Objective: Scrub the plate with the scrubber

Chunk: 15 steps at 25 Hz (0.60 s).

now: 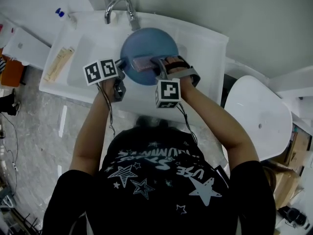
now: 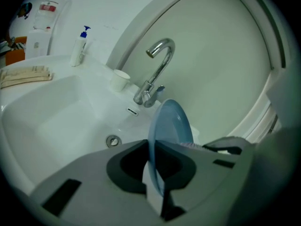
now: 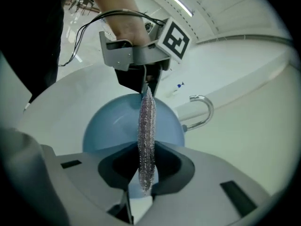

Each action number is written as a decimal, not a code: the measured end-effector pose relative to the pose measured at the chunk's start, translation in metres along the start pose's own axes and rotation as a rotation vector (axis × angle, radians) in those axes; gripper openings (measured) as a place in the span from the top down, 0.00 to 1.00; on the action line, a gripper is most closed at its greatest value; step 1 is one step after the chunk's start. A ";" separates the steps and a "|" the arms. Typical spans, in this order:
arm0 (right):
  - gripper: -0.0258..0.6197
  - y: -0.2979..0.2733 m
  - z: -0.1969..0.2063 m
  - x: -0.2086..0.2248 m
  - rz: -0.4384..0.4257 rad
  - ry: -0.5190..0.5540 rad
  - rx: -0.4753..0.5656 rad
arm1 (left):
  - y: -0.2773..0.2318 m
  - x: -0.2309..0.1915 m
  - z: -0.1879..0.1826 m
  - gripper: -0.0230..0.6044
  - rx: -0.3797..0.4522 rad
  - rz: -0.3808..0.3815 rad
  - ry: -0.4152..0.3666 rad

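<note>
A round blue plate [image 1: 146, 53] is held over the white sink [image 1: 88, 48] below the tap. My left gripper [image 1: 119, 71] is shut on the plate's left rim; in the left gripper view the plate [image 2: 170, 131] stands edge-on between the jaws. My right gripper [image 1: 159, 68] is shut on a silvery pink scrubber [image 1: 143, 63] that lies across the plate's face. In the right gripper view the scrubber [image 3: 146, 140] hangs as a narrow strip between the jaws, with the plate [image 3: 117, 126] behind it and the left gripper [image 3: 143, 86] at the plate's far edge.
A chrome tap [image 1: 120, 8] arches over the basin, with the drain [image 2: 112, 141] below. On the counter stand a white cup [image 2: 120, 80], a blue-capped pump bottle [image 2: 80, 46] and a folded beige cloth [image 1: 59, 62]. A white toilet lid [image 1: 254, 116] is to the right.
</note>
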State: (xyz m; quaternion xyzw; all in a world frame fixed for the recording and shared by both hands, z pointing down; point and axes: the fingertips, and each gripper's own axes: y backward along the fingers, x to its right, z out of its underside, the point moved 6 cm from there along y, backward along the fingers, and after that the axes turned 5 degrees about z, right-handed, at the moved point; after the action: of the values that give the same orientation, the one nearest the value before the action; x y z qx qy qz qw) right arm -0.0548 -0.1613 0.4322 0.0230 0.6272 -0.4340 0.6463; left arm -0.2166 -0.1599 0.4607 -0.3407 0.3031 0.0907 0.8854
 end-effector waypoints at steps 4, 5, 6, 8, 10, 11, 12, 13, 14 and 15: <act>0.83 -0.008 0.004 0.027 0.059 0.140 0.039 | 0.005 0.004 0.002 0.91 -0.027 0.006 -0.051; 0.83 -0.009 0.005 0.029 0.062 0.199 0.062 | 0.007 0.005 0.003 0.91 -0.039 0.011 -0.065; 0.83 -0.009 0.005 0.031 0.066 0.269 0.089 | 0.008 0.006 0.003 0.91 -0.052 0.019 -0.083; 0.83 -0.008 0.008 0.033 0.073 0.417 0.127 | 0.012 0.008 0.003 0.91 -0.078 0.031 -0.131; 0.83 -0.008 0.011 0.033 0.070 0.517 0.153 | 0.016 0.009 0.001 0.91 -0.101 0.029 -0.190; 0.83 -0.008 0.011 0.033 0.061 0.539 0.177 | 0.016 0.010 0.000 0.91 -0.113 0.026 -0.218; 0.83 -0.006 0.008 0.032 0.047 0.549 0.210 | 0.017 0.011 -0.001 0.91 -0.124 0.024 -0.244; 0.83 -0.005 0.005 0.030 0.032 0.561 0.242 | 0.016 0.012 -0.001 0.91 -0.136 0.024 -0.267; 0.83 -0.004 0.002 0.028 0.021 0.583 0.268 | 0.016 0.013 -0.002 0.91 -0.150 0.026 -0.288; 0.83 -0.004 0.000 0.026 0.016 0.614 0.287 | 0.015 0.014 -0.002 0.91 -0.165 0.031 -0.306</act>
State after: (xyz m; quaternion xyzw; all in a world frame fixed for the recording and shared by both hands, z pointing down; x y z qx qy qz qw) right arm -0.0616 -0.1778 0.4129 0.2485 0.7247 -0.4857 0.4210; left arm -0.2119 -0.1505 0.4433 -0.3895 0.1614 0.1795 0.8888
